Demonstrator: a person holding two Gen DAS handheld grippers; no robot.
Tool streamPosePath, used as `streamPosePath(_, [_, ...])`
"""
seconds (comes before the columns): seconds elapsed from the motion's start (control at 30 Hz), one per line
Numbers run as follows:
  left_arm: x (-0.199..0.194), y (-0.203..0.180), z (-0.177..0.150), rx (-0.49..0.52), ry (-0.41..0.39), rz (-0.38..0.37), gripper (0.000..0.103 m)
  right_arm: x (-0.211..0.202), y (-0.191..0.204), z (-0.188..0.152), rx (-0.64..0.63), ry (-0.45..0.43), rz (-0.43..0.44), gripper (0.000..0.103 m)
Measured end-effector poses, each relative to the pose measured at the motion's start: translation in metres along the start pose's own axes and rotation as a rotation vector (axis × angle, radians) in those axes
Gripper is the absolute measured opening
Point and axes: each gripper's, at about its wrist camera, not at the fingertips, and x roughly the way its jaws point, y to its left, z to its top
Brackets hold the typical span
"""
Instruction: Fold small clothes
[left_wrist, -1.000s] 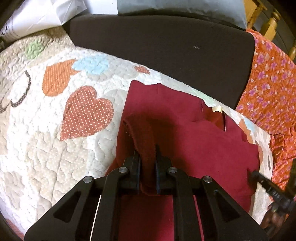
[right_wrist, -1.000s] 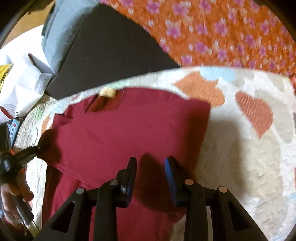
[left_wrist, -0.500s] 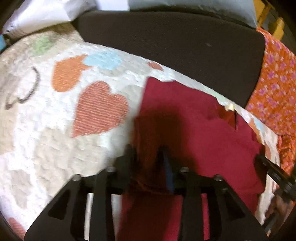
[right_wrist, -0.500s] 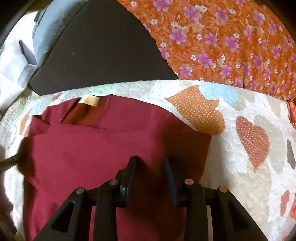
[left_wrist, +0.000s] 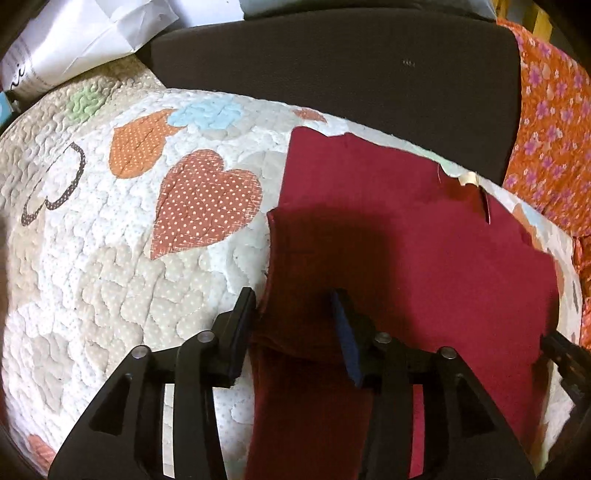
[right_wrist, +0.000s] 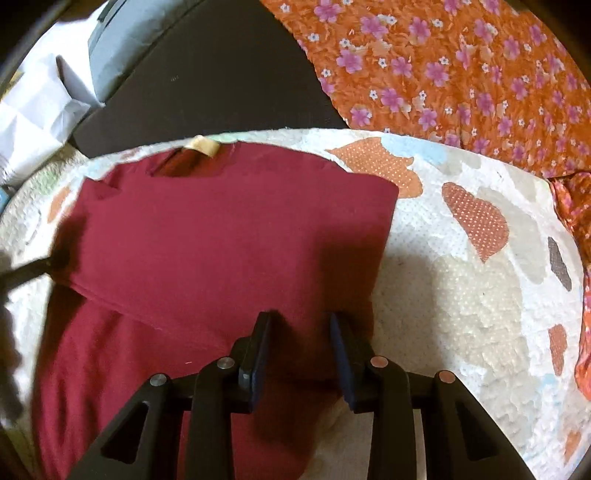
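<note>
Quilt (left_wrist: 110, 258): stippled cream patchwork with dotted heart appliqués lay under both grippers.
Garment (left_wrist: 406, 240): a smooth maroon knit, folded into a rough rectangle, lay directly ahead of both tools, with a tan neck label (right_wrist: 202, 144) at its far edge.
Left gripper (left_wrist: 295, 314): black fingers stood spread, straddling the folded sleeve edge.
Right gripper (right_wrist: 300, 332): fingers stood apart over the garment's near corner.

left hand-held gripper (left_wrist: 293, 308) released red garment (left_wrist: 406, 240), now open
</note>
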Motion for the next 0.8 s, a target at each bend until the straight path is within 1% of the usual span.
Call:
streamPosePath(0.07, [-0.002,0.004,0.0,-0.018,0.01,-0.013,0.045,-0.01,-0.004,-0.006,0.025,-0.005,0.026,0.032])
streamPosePath(0.17, [-0.009,0.008,-0.003,-0.034,0.005,-0.021,0.045,-0.01,-0.009,-0.011,0.052,0.009,0.003,0.033])
streamPosePath(0.23, [-0.014,0.008,-0.007,-0.03,0.008,-0.021,0.045,-0.003,-0.019,-0.014,0.123,0.036,0.001,0.033])
streamPosePath(0.33, [-0.022,0.013,-0.011,-0.06,0.042,-0.066,0.045,-0.005,-0.035,-0.025,0.252,0.031,0.057,0.033])
streamPosePath(0.4, [-0.031,0.019,-0.016,-0.068,0.064,-0.099,0.045,-0.008,-0.038,-0.038,0.284,0.034,0.103,0.037])
streamPosePath(0.43, [-0.035,0.021,-0.019,-0.064,0.068,-0.106,0.045,-0.008,-0.037,-0.046,0.28,0.05,0.127,0.037])
streamPosePath(0.5, [-0.045,0.024,-0.025,-0.047,0.075,-0.116,0.045,-0.005,-0.034,-0.057,0.267,0.089,0.148,0.038])
streamPosePath(0.57, [-0.054,0.026,-0.03,-0.04,0.08,-0.137,0.045,-0.006,-0.033,-0.061,0.254,0.063,0.153,0.039])
streamPosePath(0.63, [-0.062,0.024,-0.035,-0.041,0.075,-0.149,0.045,-0.005,-0.029,-0.06,0.226,0.048,0.177,0.04])
streamPosePath(0.67, [-0.066,0.025,-0.038,-0.041,0.073,-0.148,0.045,-0.005,-0.027,-0.059,0.204,0.031,0.199,0.038])
streamPosePath(0.7, [-0.07,0.026,-0.042,-0.042,0.073,-0.144,0.045,-0.005,-0.025,-0.059,0.181,0.02,0.196,0.016])
streamPosePath(0.73, [-0.073,0.027,-0.046,-0.045,0.074,-0.141,0.045,-0.006,-0.023,-0.059,0.155,0.016,0.169,0.008])
streamPosePath(0.8, [-0.082,0.032,-0.056,-0.053,0.075,-0.137,0.045,-0.018,-0.016,-0.059,0.095,-0.015,0.113,0.007])
